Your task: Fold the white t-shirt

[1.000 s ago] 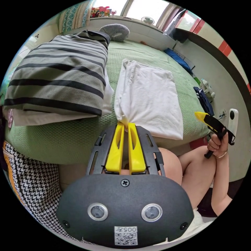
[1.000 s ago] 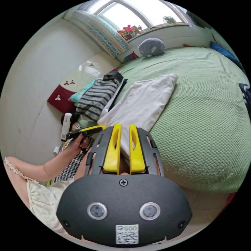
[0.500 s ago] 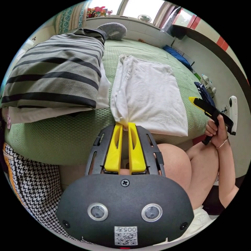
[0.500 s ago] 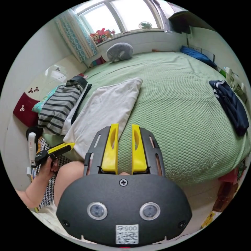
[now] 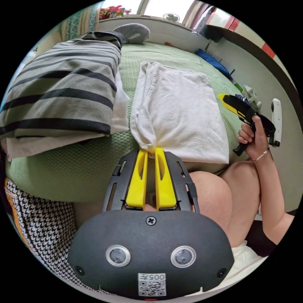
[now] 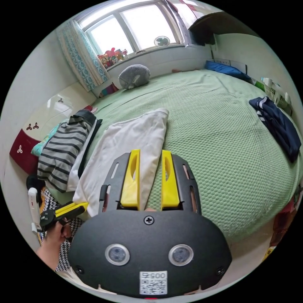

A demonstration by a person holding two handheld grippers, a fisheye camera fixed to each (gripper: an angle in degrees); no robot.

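The white t-shirt (image 5: pixel 176 107) lies folded into a long rectangle on the green bed (image 5: pixel 79 164). My left gripper (image 5: pixel 151 152) is shut on its near left corner, where the cloth bunches between the yellow jaws. In the right gripper view the t-shirt (image 6: pixel 126 145) stretches away from the bed's edge. My right gripper (image 6: pixel 151 154) hovers over its near right edge, jaws apart and holding nothing. A hand holds the right gripper (image 5: pixel 223 97) beside the shirt's right side. The left gripper (image 6: pixel 82 206) shows at the shirt's near corner.
A stack of striped clothes (image 5: pixel 60 85) lies just left of the shirt. A navy garment (image 6: pixel 277 126) sits far right on the bed, a grey cushion (image 6: pixel 134 75) by the window. The person's knee (image 5: pixel 208 195) is at the bed's edge, a houndstooth cloth (image 5: pixel 38 227) lower left.
The right gripper's jaws have spread and let go of the shirt, and it has moved up over the bed. The left gripper keeps its hold on the corner.
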